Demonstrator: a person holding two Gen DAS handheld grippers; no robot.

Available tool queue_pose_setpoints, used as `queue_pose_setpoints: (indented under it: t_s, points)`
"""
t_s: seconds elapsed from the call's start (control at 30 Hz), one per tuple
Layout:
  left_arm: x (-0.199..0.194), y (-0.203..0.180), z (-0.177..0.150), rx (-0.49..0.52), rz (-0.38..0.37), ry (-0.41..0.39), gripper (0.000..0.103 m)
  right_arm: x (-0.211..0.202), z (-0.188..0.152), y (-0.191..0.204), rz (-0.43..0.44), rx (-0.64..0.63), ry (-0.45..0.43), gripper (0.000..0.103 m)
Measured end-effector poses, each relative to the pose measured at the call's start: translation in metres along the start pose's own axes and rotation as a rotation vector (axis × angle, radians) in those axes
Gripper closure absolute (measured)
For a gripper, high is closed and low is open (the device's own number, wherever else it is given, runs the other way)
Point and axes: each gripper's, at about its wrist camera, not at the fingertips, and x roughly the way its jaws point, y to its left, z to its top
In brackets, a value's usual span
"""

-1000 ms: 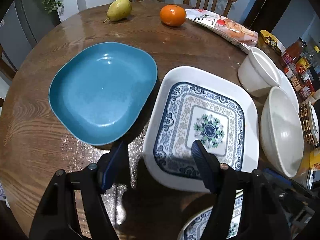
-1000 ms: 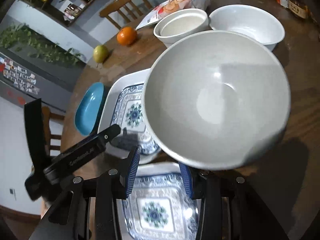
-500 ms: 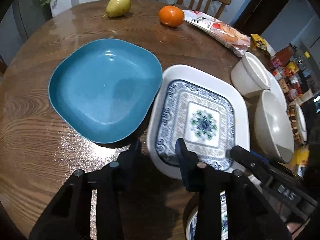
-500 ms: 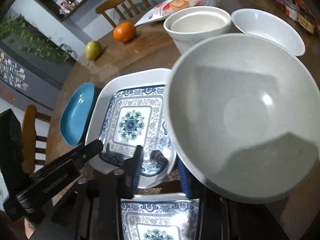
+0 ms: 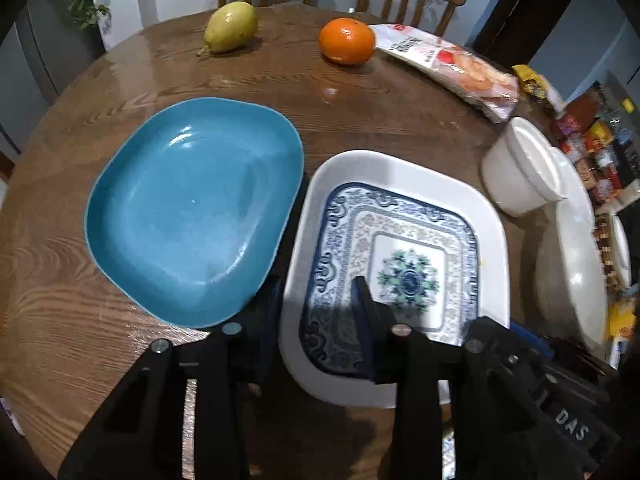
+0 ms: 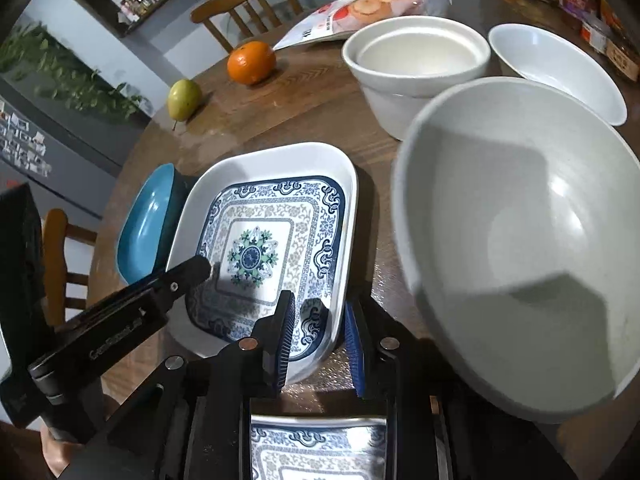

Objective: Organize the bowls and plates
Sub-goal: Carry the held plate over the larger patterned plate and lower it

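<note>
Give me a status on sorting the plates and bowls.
Done: a small white bowl sits nested in a bigger white bowl. In hand: the left tool and right tool have just been closing across the patterned plate's rim; grip unconfirmed. Remaining: blue plate, grey bowl and shallow white bowl, all separate.

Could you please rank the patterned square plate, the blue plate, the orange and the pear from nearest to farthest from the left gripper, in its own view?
From the left gripper:
1. Patterned square plate, between its fingers.
2. Blue plate, ahead left.
3. Orange and pear, far edge; too close to call.
</note>
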Motion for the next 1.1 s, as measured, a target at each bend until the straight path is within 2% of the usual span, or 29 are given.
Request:
queue_pose_setpoints:
  t_s: [0.1, 0.17, 0.23, 0.37, 0.67, 0.93, 1.1]
  points:
    - [-0.001, 0.003, -0.002, -0.001, 0.034, -0.006, 0.086, 0.001, 0.0, 0.001, -0.003, -0.013, -0.003, 0.079]
    - [-0.002, 0.006, -0.003, -0.011, 0.045, -0.008, 0.088, 0.001, 0.0, 0.0, -0.019, -0.026, -0.006, 0.092]
    - [-0.002, 0.009, -0.005, -0.013, 0.054, -0.015, 0.089, 0.002, 0.001, -0.001, -0.011, -0.035, 0.001, 0.094]
    - [-0.01, 0.003, -0.014, 0.015, 0.103, -0.043, 0.09, 0.0, -0.003, 0.007, -0.018, -0.099, -0.002, 0.094]
    - [-0.057, -0.002, -0.035, 0.017, 0.125, -0.135, 0.09, -0.03, -0.016, 0.013, 0.06, -0.139, -0.023, 0.094]
    - [-0.092, -0.018, -0.064, 0.001, 0.112, -0.186, 0.09, -0.067, -0.033, 0.014, 0.084, -0.21, -0.054, 0.094]
    - [-0.102, -0.031, -0.085, -0.025, 0.092, -0.181, 0.09, -0.084, -0.046, 0.006, 0.09, -0.232, -0.05, 0.094]
